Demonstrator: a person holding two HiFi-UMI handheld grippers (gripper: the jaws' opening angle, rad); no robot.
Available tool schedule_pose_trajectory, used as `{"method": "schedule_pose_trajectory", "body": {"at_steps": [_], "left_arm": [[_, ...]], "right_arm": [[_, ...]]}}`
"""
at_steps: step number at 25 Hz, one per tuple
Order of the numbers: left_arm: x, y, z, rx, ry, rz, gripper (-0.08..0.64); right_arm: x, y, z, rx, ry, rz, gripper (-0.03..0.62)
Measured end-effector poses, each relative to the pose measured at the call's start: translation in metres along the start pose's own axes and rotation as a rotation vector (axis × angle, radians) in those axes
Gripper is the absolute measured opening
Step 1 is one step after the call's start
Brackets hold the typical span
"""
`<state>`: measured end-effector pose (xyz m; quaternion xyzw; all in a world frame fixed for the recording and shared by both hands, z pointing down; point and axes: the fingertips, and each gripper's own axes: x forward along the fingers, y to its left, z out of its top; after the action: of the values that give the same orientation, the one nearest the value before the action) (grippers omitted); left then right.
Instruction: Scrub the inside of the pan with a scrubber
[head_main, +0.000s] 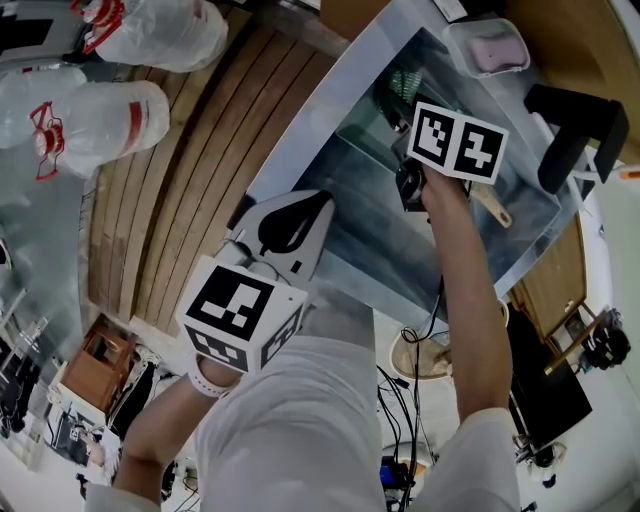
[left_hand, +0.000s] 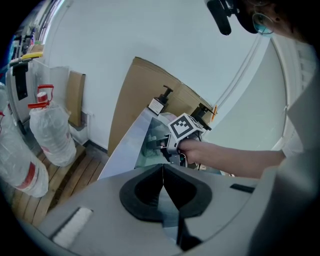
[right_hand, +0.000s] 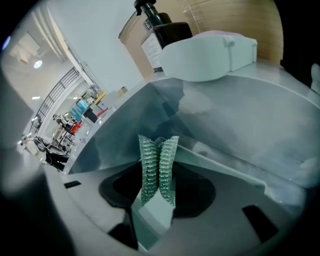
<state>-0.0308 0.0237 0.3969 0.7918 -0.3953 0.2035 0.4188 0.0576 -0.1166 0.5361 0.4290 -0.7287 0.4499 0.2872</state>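
Two plastic bags (head_main: 100, 120) far left, on the wooden slats (head_main: 210, 180). Next, left gripper (left_hand: 163, 172), fingers clenched on nothing, by the near rim of the steel sink (head_main: 300, 130). Down in the basin, right gripper (right_hand: 159, 150) — fingers grasping the green scrubber (right_hand: 150, 172), folded upright between them. Pan not told apart from the steel; wooden handle (head_main: 492, 207) just right of that gripper. White lidded box (head_main: 487, 45) on the far rim.

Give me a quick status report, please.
Left gripper shut, empty. Right gripper shut on green scrubber, over sink. Pan not made out.
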Motion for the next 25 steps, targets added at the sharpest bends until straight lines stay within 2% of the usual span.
{"method": "schedule_pose_trajectory", "body": {"at_steps": [6, 14, 19, 25], "left_arm": [[-0.001, 0.000, 0.002, -0.003, -0.005, 0.002, 0.006], [0.001, -0.010, 0.001, 0.014, 0.002, -0.015, 0.006], [0.002, -0.017, -0.001, 0.030, 0.009, -0.026, 0.006], [0.002, -0.029, -0.003, 0.047, 0.017, -0.043, 0.006]], "right_arm": [[-0.009, -0.016, 0.000, -0.011, 0.014, -0.067, 0.158], [-0.040, -0.056, -0.024, 0.107, 0.006, -0.140, 0.163], [-0.060, -0.082, -0.039, 0.086, 0.014, -0.221, 0.166], [-0.072, -0.093, -0.046, 0.122, 0.002, -0.274, 0.166]]}}
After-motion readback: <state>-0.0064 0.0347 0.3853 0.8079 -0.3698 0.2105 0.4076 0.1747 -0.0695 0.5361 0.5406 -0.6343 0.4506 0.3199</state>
